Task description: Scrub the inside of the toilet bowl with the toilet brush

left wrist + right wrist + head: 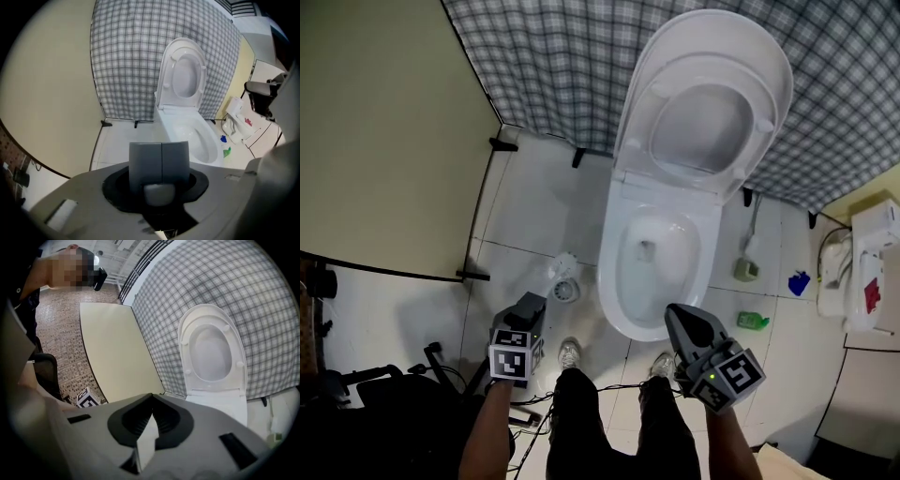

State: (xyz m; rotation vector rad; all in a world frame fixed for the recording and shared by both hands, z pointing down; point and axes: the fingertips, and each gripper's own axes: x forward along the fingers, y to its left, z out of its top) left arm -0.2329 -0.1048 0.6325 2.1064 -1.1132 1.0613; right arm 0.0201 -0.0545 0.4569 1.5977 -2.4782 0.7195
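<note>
The white toilet stands open, lid and seat raised against the plaid curtain, with water low in the bowl. My left gripper hovers over the floor left of the bowl, shut on the toilet brush; its white bristle head sticks out past the jaws, above the floor drain. In the left gripper view the pads are pressed together, with the toilet ahead to the right. My right gripper is at the bowl's near rim, shut and empty; its jaws meet, the lid beyond.
A round floor drain lies left of the toilet. Right of it stand a green-based brush holder, a blue item, a green bottle and white fixtures. A beige partition closes the left side. The person's shoes are just before the bowl.
</note>
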